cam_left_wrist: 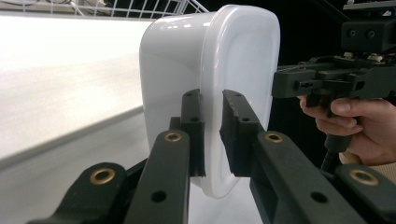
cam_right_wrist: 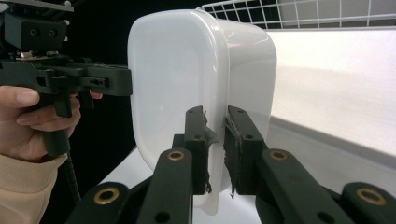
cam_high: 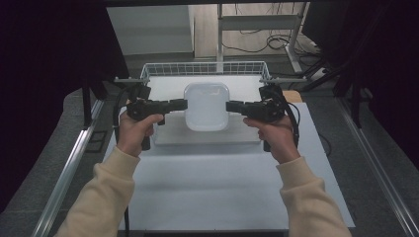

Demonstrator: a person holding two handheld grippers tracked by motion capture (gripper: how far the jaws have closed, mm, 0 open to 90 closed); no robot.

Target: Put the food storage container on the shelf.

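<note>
white tub between both grippers, unlabelled

Open table surface near the person offers free passage; far side is blocked by the wire basket, with the white container centred between.

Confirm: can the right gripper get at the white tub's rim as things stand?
Yes, it looks already there. The right gripper has its jaws closed on the rim of the white tub, with nothing between them. The left gripper clamps the opposite rim and does not block that side.
</note>
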